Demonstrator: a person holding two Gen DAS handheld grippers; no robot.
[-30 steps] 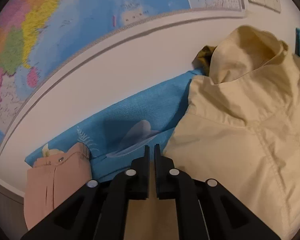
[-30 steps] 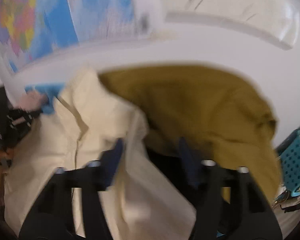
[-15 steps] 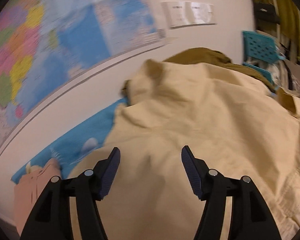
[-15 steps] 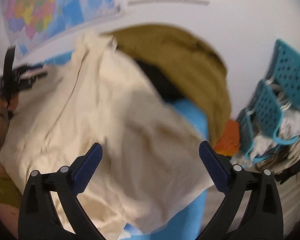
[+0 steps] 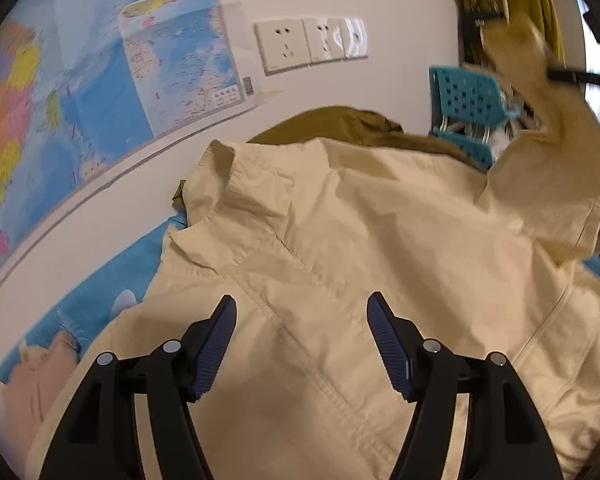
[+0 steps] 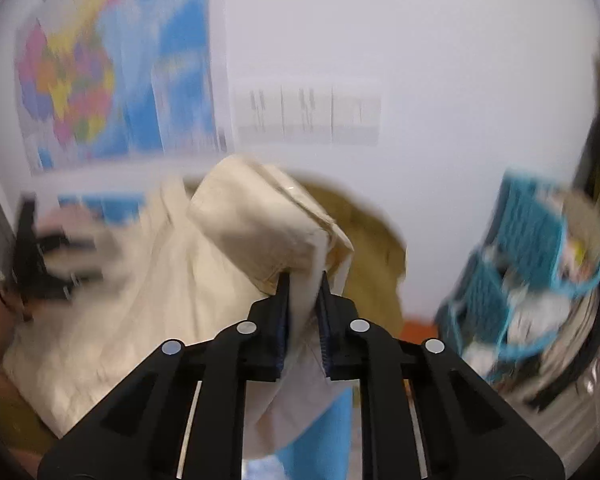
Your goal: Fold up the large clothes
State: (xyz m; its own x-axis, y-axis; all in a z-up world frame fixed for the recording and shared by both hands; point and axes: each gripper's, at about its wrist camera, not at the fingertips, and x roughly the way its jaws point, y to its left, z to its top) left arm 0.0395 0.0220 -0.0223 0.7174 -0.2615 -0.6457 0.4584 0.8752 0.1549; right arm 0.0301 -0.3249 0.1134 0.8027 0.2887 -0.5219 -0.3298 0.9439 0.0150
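Observation:
A large cream jacket (image 5: 339, 240) lies spread on the blue printed sheet (image 5: 100, 292), its collar (image 5: 236, 184) toward the wall. My left gripper (image 5: 301, 320) is open and empty just above the jacket's front. My right gripper (image 6: 303, 284) is shut on the jacket's sleeve (image 6: 260, 224) and holds it lifted; the raised sleeve also shows in the left wrist view (image 5: 547, 128). In the right wrist view the left gripper (image 6: 40, 260) is blurred at the far left.
An olive garment (image 5: 339, 120) lies behind the jacket by the wall. A pink garment (image 5: 32, 384) lies at the left. Blue plastic baskets (image 6: 519, 260) with hangers stand at the right. A map (image 5: 80, 80) and wall sockets (image 5: 311, 44) are on the wall.
My left gripper let go of the jacket, opened and pulled back. My right gripper opened wide, then closed on the sleeve and lifted it.

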